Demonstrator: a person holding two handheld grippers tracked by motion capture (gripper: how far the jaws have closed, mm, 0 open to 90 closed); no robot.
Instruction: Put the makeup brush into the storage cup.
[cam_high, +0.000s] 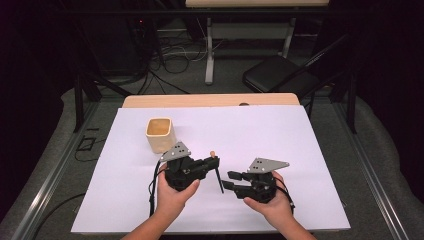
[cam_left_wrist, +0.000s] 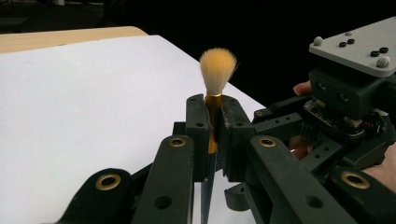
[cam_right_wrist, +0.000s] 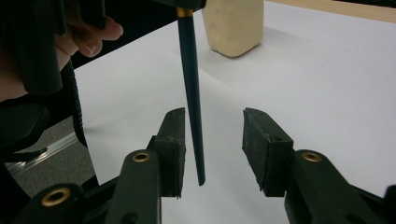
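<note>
A brush with tan bristles (cam_left_wrist: 217, 70), a gold ferrule and a thin dark handle (cam_right_wrist: 189, 70) stands held above the white sheet (cam_high: 260, 130). My left gripper (cam_high: 215, 162) is shut on the brush at its ferrule, bristles pointing away from the sheet's near edge. My right gripper (cam_high: 229, 181) sits just to its right, jaws facing the left one. In the right gripper view the right gripper (cam_right_wrist: 212, 149) is open. The handle's tip hangs between its pads, close to the left pad (cam_right_wrist: 173, 144), and the pads do not press on it.
A cream square cup (cam_high: 160, 134) stands on the sheet behind the left gripper, also seen as the cup (cam_right_wrist: 233, 25) beyond the handle. The wooden table edge (cam_high: 210, 100) runs along the back. A black folding chair (cam_high: 280, 75) stands on the floor beyond.
</note>
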